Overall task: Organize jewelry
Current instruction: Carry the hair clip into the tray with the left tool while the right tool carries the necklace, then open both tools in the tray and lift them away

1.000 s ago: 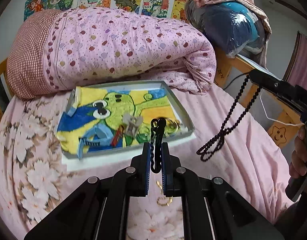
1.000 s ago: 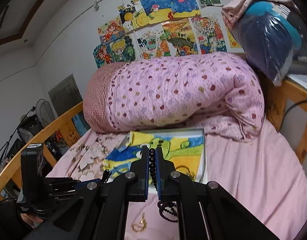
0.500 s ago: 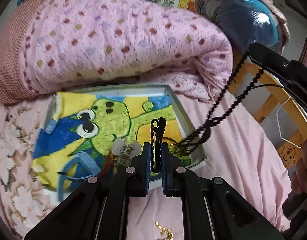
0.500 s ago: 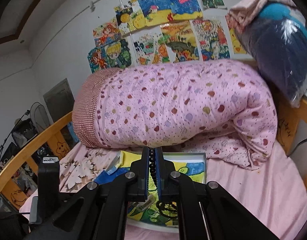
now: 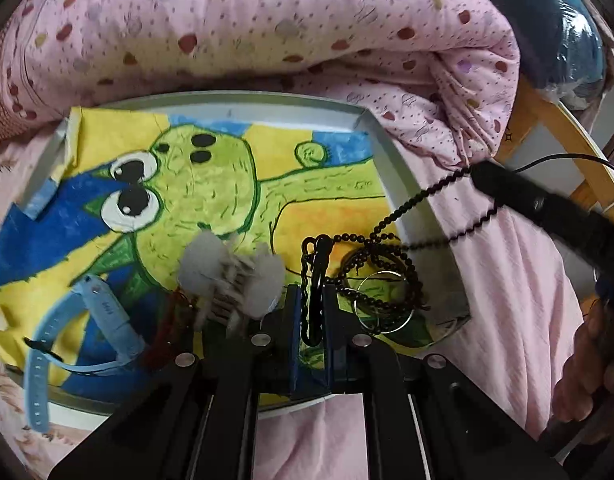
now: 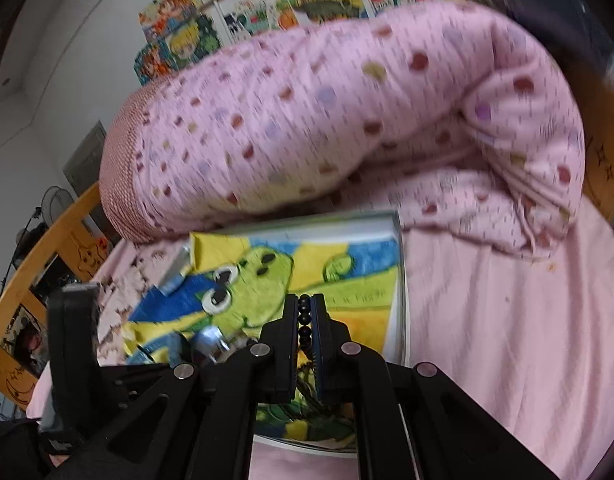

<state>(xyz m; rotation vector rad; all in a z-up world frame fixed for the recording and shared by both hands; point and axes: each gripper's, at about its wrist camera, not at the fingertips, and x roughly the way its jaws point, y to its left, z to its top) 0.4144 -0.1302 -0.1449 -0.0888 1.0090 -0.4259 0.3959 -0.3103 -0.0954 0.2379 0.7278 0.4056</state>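
Observation:
A shallow grey tray lined with a frog picture lies on the pink bed; it also shows in the right wrist view. My left gripper is shut on a black chain, held over the tray's near right part. My right gripper is shut on a black bead necklace. In the left wrist view the necklace trails from the right gripper and coils on the tray's near right corner over metal rings.
In the tray lie a light blue watch strap, a grey-white fluffy piece and a red cord. A rolled pink dotted quilt lies just behind the tray. A wooden bed rail stands at right.
Both grippers have moved forward and down over the tray. The bead necklace's hanging end has come down onto the tray's near right corner. The gold piece on the sheet has left view.

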